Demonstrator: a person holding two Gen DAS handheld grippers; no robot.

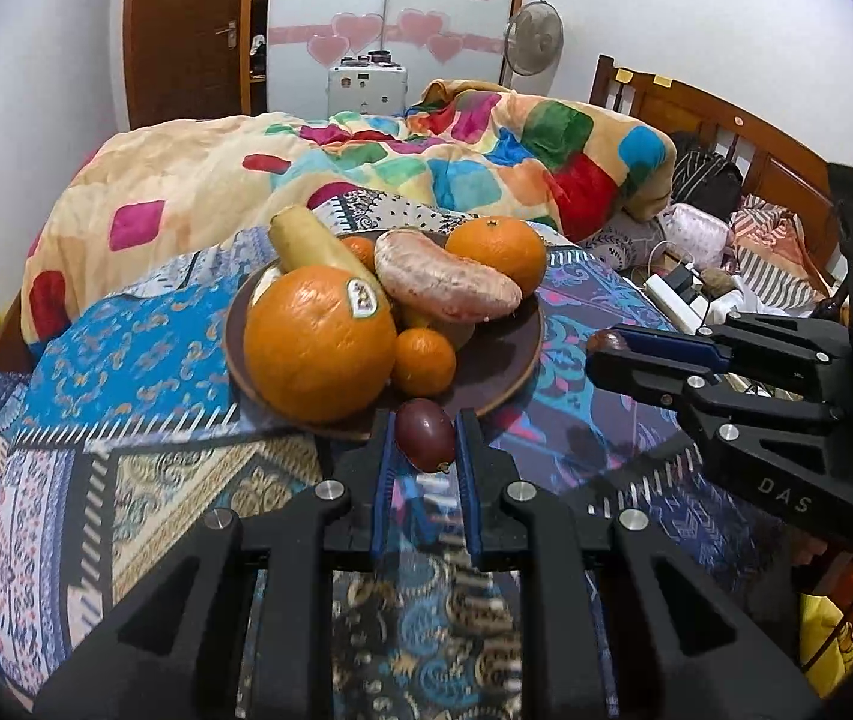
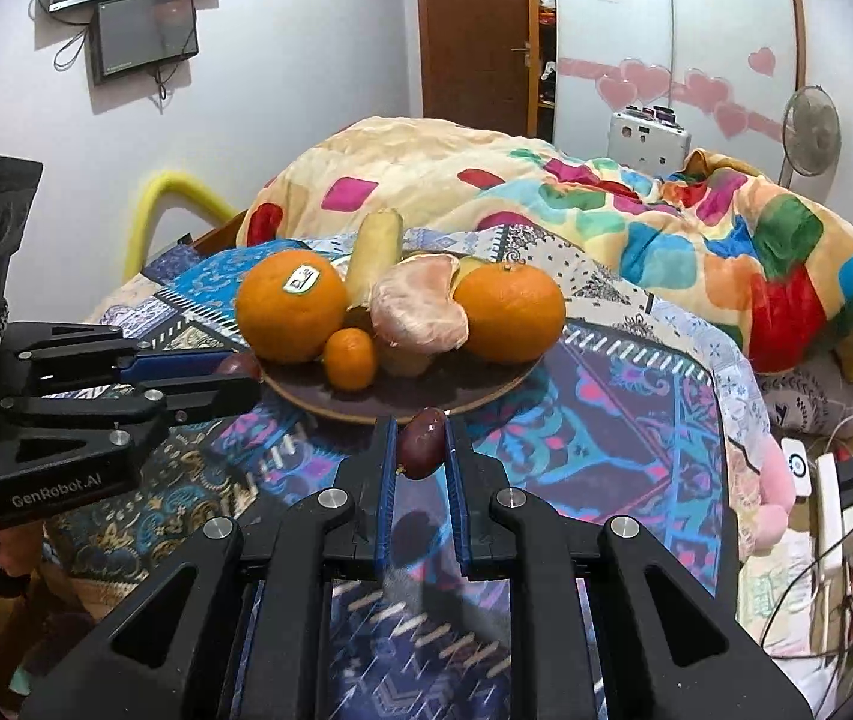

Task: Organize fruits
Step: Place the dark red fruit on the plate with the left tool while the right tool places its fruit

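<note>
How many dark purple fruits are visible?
2: one purple fruit held in the left claw; another purple fruit in the right claw. The plate may hide more.

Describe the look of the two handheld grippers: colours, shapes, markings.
The left gripper and right gripper match: angular matte-black plastic linkage arms with triangular cut-outs, round silver pivot bolts, and ribbed blue pads lining the inner finger faces. White lettering "GenRobot.AI" marks the left body, "DAS" the right. A black block with round holes sits behind each. A braided grey cord hangs beside the left one.
</note>
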